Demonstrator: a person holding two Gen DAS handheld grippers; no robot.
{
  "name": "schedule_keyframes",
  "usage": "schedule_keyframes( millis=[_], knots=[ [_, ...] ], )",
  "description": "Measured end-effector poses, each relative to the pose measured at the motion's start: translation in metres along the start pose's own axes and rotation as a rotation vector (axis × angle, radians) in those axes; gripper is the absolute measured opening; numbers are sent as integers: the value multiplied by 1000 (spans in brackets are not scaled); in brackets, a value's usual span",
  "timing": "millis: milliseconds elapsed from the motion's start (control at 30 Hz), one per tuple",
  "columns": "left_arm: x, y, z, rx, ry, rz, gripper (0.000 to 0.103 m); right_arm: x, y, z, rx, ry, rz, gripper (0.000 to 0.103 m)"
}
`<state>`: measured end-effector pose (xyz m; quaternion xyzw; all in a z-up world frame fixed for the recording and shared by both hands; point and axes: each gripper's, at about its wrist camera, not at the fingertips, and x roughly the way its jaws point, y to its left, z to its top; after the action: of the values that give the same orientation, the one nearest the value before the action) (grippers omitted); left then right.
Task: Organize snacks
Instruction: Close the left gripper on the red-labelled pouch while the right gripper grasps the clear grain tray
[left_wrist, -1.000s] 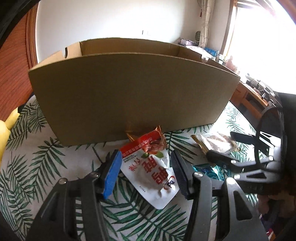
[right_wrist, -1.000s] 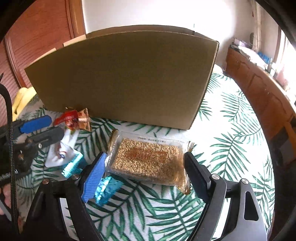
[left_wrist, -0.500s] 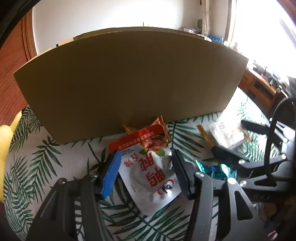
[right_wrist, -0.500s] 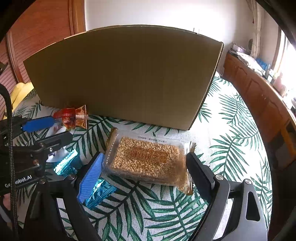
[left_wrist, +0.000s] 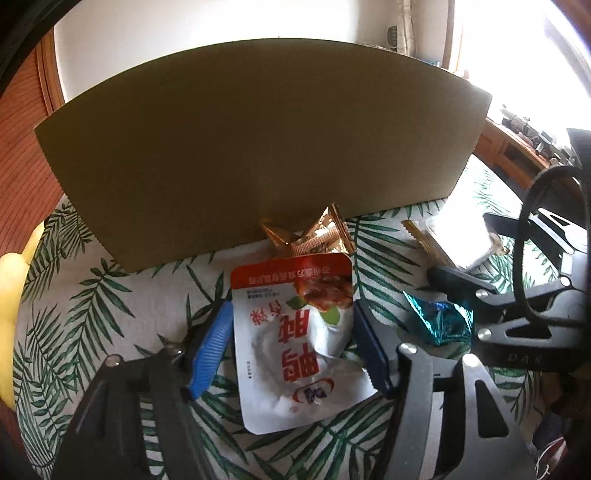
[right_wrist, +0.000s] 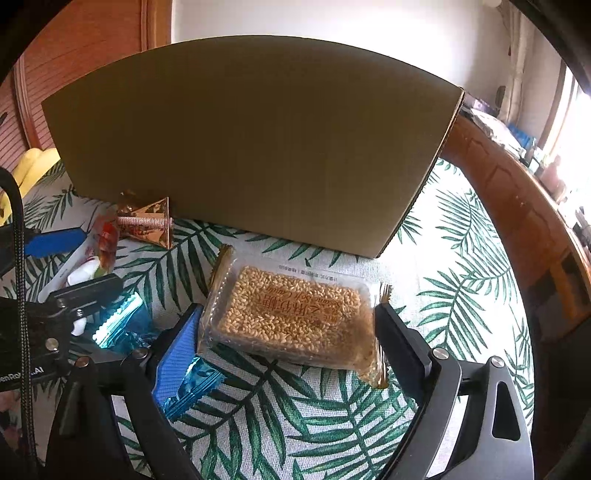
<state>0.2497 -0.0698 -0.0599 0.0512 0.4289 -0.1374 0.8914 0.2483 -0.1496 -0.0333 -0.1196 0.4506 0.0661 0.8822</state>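
Left wrist view: the left gripper (left_wrist: 291, 343) has its jaws spread wide to either side of a white-and-red snack pouch (left_wrist: 295, 339) lying flat on the palm-leaf tablecloth (left_wrist: 92, 295), just in front of the tall cardboard box (left_wrist: 258, 147). Neither pad clearly presses the pouch, though the film at its right edge sits very close to that pad. The pouch looks light, limp and slick, so it should crumple rather than resist; its middle, where the contents bulge, seems the surest place to pinch. A gold foil wrapper (left_wrist: 314, 236) touches its far end, and a teal foil candy (left_wrist: 439, 321) lies to the right. Right wrist view: the right gripper (right_wrist: 288, 328) also stands wide, straddling a clear pack of puffed-grain bar (right_wrist: 295, 314) that rests on the cloth near the box's corner. That block looks rigid but brittle under slippery film; closing across its short sides, gently, would likely hold it without cracking it.
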Motion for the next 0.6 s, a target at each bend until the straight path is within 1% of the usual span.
schedule_keyframes(
  millis=[133, 367, 600],
  knots=[
    [-7, 7, -5, -5, -4, -31, 63, 1, -1, -1, 1, 0, 1, 93],
    [-17, 19, -12, -47, -17, -87, 61, 1, -1, -1, 2, 0, 1, 92],
    [-38, 27, -18, -57, -60, -99, 61, 0, -2, -1, 1, 0, 1, 92]
  ],
)
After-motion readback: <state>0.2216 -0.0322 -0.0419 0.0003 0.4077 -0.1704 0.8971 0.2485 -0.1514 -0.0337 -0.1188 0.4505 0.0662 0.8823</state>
